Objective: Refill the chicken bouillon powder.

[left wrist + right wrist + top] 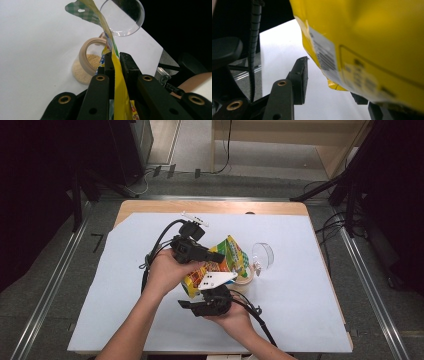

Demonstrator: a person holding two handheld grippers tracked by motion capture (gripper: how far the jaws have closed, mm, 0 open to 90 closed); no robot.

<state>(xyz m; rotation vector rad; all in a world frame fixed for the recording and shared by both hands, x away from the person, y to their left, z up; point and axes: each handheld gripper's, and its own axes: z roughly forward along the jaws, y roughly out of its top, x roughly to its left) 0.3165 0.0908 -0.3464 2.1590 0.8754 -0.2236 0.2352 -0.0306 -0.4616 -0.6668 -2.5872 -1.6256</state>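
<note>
My left gripper (115,58) is clamped on the yellow snack bag (117,82), held over the glass jar (87,62) with crumbs on the white table sheet (125,295). My right gripper (332,82) stands apart under the bag's bottom, jaws not pressing it.

No text, brand or number could be read in any view. On the yellow bag (372,45) a white label with a barcode and rows of dark print was seen in the right gripper view, but the print was blurred beyond reading. In the left gripper view, fragments of blue and red lettering were seen along the bag's edge, too narrow to be made out. The print on its coloured front was too small in the high view.
</note>
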